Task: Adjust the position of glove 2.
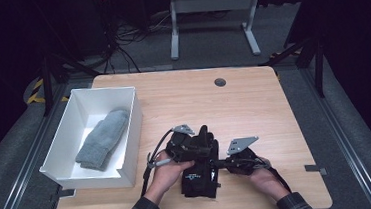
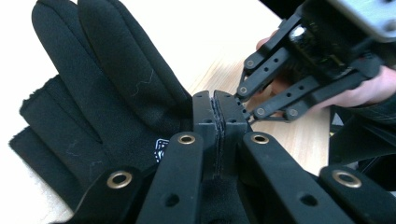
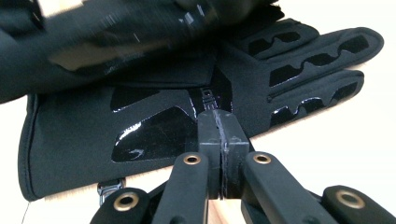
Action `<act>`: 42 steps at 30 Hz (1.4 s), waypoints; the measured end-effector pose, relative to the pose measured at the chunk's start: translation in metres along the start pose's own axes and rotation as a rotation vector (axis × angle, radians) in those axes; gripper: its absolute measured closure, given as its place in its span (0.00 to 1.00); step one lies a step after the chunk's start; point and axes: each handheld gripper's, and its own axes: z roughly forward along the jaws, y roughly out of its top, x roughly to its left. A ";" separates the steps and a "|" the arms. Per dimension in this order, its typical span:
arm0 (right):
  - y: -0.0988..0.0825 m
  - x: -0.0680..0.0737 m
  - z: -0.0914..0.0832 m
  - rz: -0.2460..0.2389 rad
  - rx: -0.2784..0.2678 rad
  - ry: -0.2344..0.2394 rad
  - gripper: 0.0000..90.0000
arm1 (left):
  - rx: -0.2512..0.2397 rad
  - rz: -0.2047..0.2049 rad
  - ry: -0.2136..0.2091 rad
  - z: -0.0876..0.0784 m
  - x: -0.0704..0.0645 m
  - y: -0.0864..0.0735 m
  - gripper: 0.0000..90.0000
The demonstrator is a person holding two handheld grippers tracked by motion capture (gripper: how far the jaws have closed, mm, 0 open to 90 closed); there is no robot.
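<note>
Gloves are being sorted on a light wooden bench (image 1: 253,99), seen from above. At far left sits a white open box (image 1: 65,159) with a grey knitted glove (image 1: 102,139) lying flat inside it. Just right of the box, near the bench's front edge, lies a black glove (image 1: 199,176), cuff toward the person and fingers pointing away. The left gripper (image 1: 207,144), held in the person's left hand (image 1: 171,168), rests over the glove's upper part; in the left gripper view its jaws are pressed together, and dark fabric appears to be pinched between them, with the glove's fingers (image 2: 116,79) fanning out to the left. The right gripper (image 1: 217,164), held in the right hand (image 1: 260,175), comes in from the glove's right side. In the right gripper view its jaws are also pressed together, with their tips against the edge of the glove's glossy palm (image 3: 149,135); whether they grip fabric there cannot be told for certain. To do this step well, both pinches should probably hold firm folds of cloth, and the two hands should lift together so the glove stays spread and clears the box wall before being lowered beside the grey one.
</note>
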 end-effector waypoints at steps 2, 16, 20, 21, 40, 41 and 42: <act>0.003 0.002 0.003 -0.004 0.002 0.005 1.00 | 0.008 -0.004 -0.002 0.003 0.001 -0.001 0.99; 0.004 -0.001 -0.006 -0.007 -0.037 -0.032 0.93 | -0.006 -0.020 0.009 0.002 0.004 -0.004 0.79; -0.001 -0.012 -0.019 0.012 -0.054 -0.081 0.86 | 0.000 0.005 -0.005 -0.002 -0.001 -0.005 0.94; -0.003 -0.014 -0.021 0.015 -0.056 -0.094 0.83 | 0.002 0.009 -0.010 -0.003 -0.003 -0.006 0.98; -0.038 -0.062 -0.048 0.134 -0.041 -0.291 0.34 | 0.087 0.045 -0.027 0.007 -0.031 -0.034 1.00; -0.040 -0.065 -0.049 0.138 -0.046 -0.298 0.33 | 0.087 0.045 -0.027 0.007 -0.031 -0.034 1.00; -0.040 -0.065 -0.049 0.138 -0.046 -0.298 0.33 | 0.098 0.049 -0.033 0.010 -0.034 -0.037 1.00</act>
